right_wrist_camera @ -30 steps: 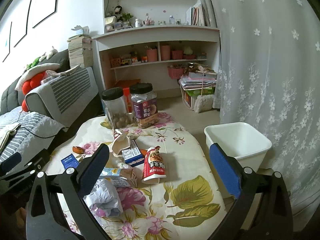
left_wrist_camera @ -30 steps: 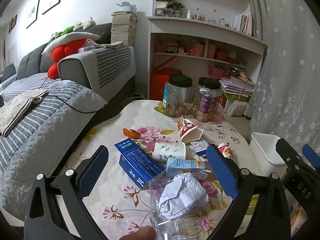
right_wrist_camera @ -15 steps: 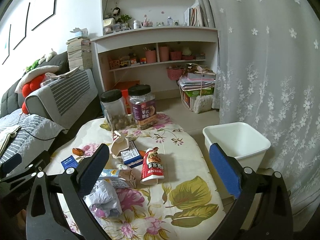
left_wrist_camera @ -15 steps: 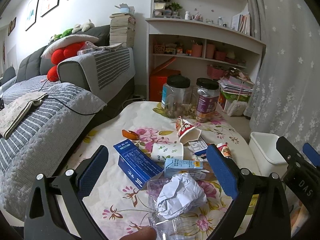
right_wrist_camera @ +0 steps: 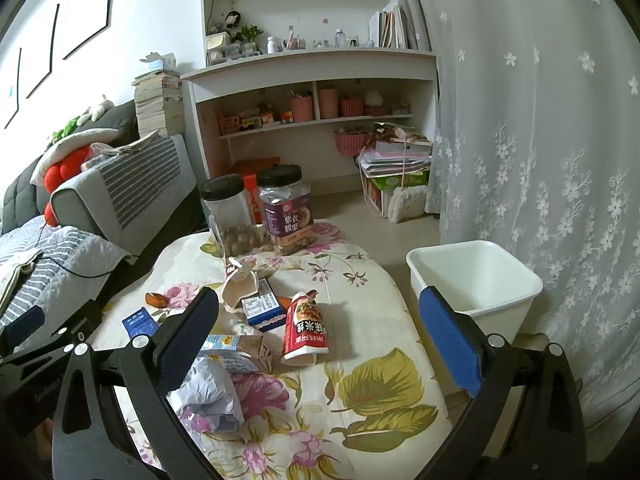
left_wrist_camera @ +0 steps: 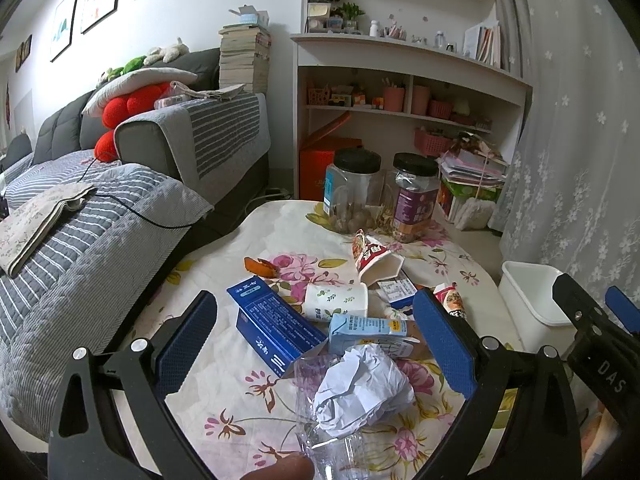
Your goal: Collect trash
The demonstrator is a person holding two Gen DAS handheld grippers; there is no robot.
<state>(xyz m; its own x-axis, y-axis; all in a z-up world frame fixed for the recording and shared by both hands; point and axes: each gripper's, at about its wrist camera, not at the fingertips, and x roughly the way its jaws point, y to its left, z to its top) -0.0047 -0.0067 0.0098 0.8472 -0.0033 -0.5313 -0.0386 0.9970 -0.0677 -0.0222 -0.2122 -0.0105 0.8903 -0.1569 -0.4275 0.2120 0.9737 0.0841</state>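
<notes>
Hovering wide-fingered, your left gripper point(left_wrist_camera: 314, 344) frames a crumpled paper point(left_wrist_camera: 362, 390) on the floral table point(right_wrist_camera: 384, 392), clear plastic beneath it cut off. Your right gripper point(right_wrist_camera: 320, 334) gapes wide too. "DAS" shows on its body. Beyond, a blue box point(left_wrist_camera: 272, 326), carton point(left_wrist_camera: 366, 330), jars point(right_wrist_camera: 286, 208); bin point(right_wrist_camera: 472, 280) stands beside the table.

Soft daylight thru curtain point(right_wrist_camera: 540, 140), sharp pics, heavy fisheye bend, dark corners.

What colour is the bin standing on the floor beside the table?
The bin is plain white, inside and outside. It shows best in the right wrist view.
</notes>
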